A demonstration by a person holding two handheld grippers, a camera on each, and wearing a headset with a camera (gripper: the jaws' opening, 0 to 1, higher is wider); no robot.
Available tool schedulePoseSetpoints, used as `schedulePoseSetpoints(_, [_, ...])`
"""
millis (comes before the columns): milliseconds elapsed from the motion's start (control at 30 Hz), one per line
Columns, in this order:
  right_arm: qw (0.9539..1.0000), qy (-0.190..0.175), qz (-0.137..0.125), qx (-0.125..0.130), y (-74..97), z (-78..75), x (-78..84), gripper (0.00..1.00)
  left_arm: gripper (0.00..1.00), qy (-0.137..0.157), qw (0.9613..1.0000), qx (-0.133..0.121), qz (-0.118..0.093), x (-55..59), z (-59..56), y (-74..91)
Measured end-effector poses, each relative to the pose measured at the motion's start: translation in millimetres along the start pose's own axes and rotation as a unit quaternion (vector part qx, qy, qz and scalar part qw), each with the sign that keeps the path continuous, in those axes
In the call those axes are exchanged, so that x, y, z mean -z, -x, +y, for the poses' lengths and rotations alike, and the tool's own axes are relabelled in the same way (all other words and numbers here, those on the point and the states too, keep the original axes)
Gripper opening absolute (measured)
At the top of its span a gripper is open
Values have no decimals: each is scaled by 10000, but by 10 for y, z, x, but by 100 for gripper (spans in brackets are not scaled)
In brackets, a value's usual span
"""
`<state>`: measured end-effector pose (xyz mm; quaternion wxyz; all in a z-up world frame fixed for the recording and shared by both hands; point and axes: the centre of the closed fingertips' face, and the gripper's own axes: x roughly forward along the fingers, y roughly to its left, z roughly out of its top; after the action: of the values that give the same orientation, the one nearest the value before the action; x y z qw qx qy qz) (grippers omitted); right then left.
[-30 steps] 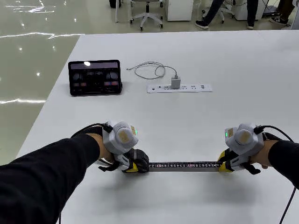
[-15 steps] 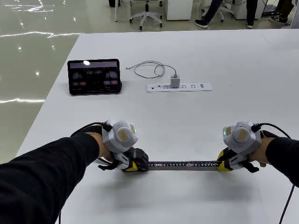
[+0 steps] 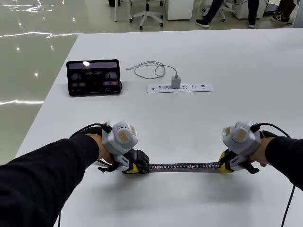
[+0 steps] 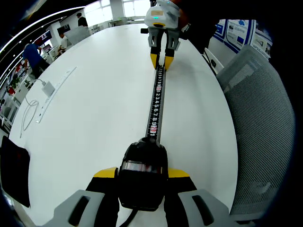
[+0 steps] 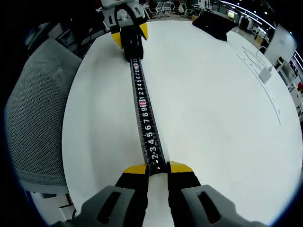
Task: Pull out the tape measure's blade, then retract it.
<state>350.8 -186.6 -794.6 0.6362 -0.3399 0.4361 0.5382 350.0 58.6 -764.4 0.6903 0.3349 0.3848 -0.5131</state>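
Head view: the blade (image 3: pixel 184 167) is held stretched over the table (image 3: pixel 189 118) between left gripper (image 3: pixel 132 168) and right gripper (image 3: pixel 225 167). Left gripper view: the case (image 4: pixel 143 172) is clamped by the fingers (image 4: pixel 105 174) as an anchor. Right gripper view: the blade's end is pinched tight, presumably against recoil.

Very little has moved over the last second. The right gripper (image 3: pixel 222 167) has leaned its upper body a touch toward the left gripper (image 3: pixel 134 166), so it now sits more nearly over its own fingers (image 3: pixel 226 169). The dark sleeve (image 3: pixel 284 152) behind it has come in further from the right edge of the bench (image 3: pixel 189 118). Whether the stretch of blade (image 3: pixel 184 167) between them has shortened is too slight to tell. The person's head has also shifted a little.
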Motion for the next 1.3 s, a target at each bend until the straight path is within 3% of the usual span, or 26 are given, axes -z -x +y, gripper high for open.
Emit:
schedulePoseSetpoints(200, [10000,89,-16,12,-5,-1,-1,11,33,-34,10000,56,-25,-2,-1,7])
schedulePoseSetpoints(300, [9989,459,91,24,-7,18,-10,12,33,6,9999,142,-61,-15,-7,15])
schedulePoseSetpoints(500, [9986,492,171,10,-7,21,-10,12,33,-133,9997,194,69,-17,-3,1])
schedulePoseSetpoints(900, [9983,541,225,14,-9,17,-7,12,33,-90,9999,132,-6,-19,-9,1])
schedulePoseSetpoints(1100, [9978,505,423,37,-13,14,-13,12,33,-111,9999,79,25,-19,-6,-5])
schedulePoseSetpoints(1200, [9978,529,391,6,-7,12,-8,12,33,-342,9994,63,-55,-18,-11,5])
schedulePoseSetpoints(1300, [9984,469,268,138,3,-48,-9,16,34,-208,9996,146,87,18,3,10])
